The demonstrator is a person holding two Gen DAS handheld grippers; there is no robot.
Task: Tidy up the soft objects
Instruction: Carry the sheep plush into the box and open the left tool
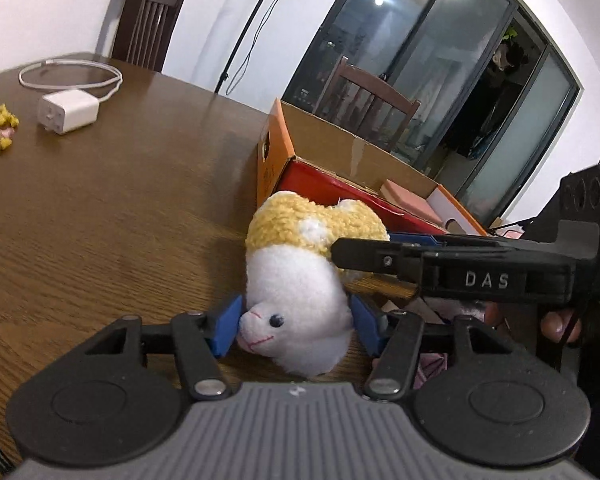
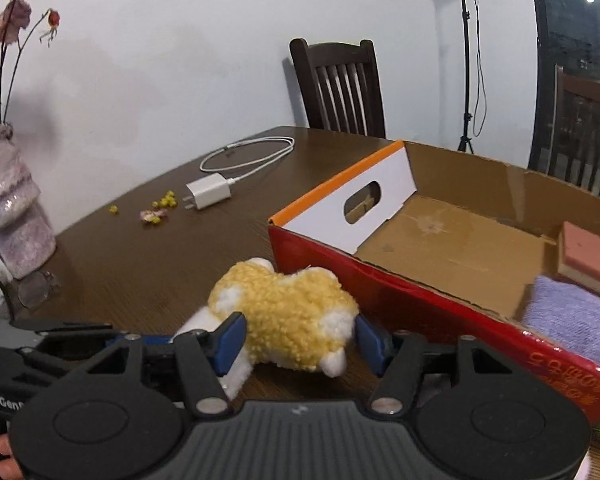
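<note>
Item: plush sheep (image 1: 296, 280), lying on the tabletop (image 1: 120, 200) just beside the red cardboard box (image 2: 440, 248), long axis running along the box wall. Left claw (image 1: 296, 322) half-spread, pinching its white head; right claw (image 2: 300, 338) half-spread, pinching the yellow woolly body. Box lay just beyond.

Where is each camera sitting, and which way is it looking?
Left wrist view: sits on the left gripper, looking along its blue fingers closed on the white head of the yellow-and-white plush sheep; the right gripper crosses it, and fingers of a hand show.
Right wrist view: sits on the right gripper, looking at the sheep's woolly yellow body and the red-and-orange cardboard box; a fingertip shows at the bottom left.
Both share the sheep, the box, the brown wooden table and the white charger.
</note>
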